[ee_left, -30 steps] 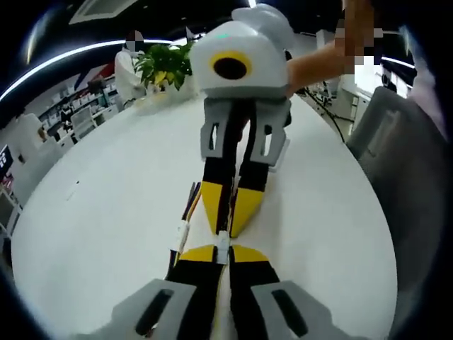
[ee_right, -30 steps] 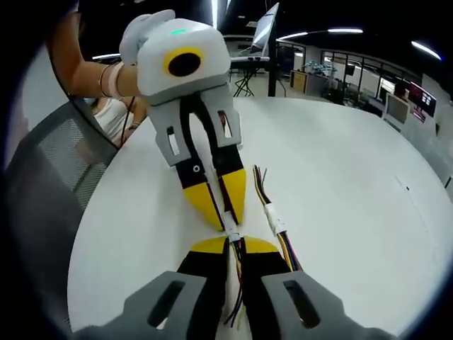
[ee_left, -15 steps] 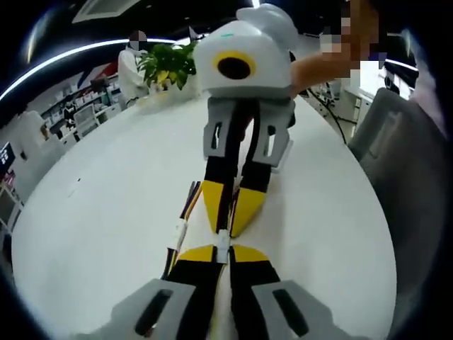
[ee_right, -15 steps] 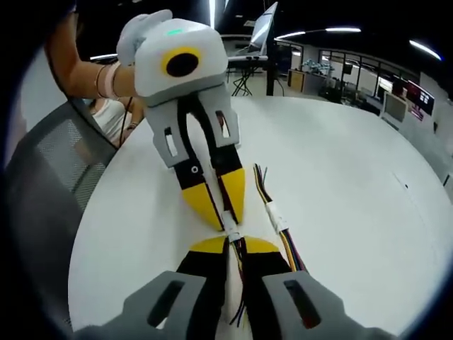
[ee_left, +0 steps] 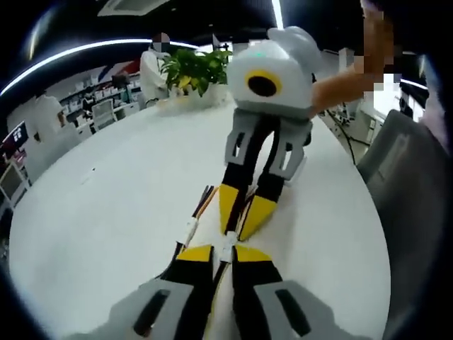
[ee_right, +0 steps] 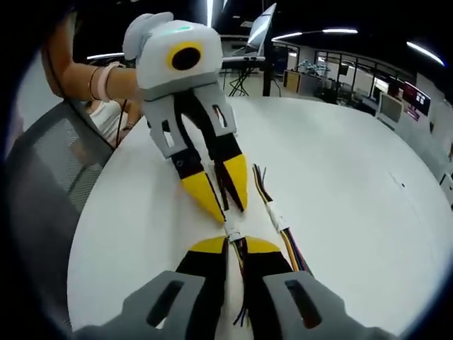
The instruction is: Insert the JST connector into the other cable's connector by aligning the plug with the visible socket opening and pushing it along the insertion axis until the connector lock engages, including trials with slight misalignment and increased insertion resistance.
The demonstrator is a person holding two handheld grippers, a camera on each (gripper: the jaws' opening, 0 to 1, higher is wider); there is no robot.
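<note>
Connectors: the small white plug [ee_right: 232, 234] sits low centre in the right gripper view, tip to tip between both claws.
Handling: light, stiff plastic on limp wires; hold by the housing.
Left claw [ee_left: 224, 253]: clamped on its connector.
Right claw [ee_right: 236, 246]: clamped on the plug.
Nearby: spare harness [ee_right: 277, 221] beside, on the white bench [ee_right: 354, 184]; plant [ee_left: 190, 67] upper centre.

White table [ee_right: 354, 184], spare cable [ee_right: 277, 221]

We see a white round bench [ee_left: 99, 212], a leafy green potted plant [ee_left: 195, 67] at its far edge, a grey mesh chair [ee_right: 49, 184] just beside the bench, and an open laptop [ee_right: 260, 28] on a stand beyond it.
</note>
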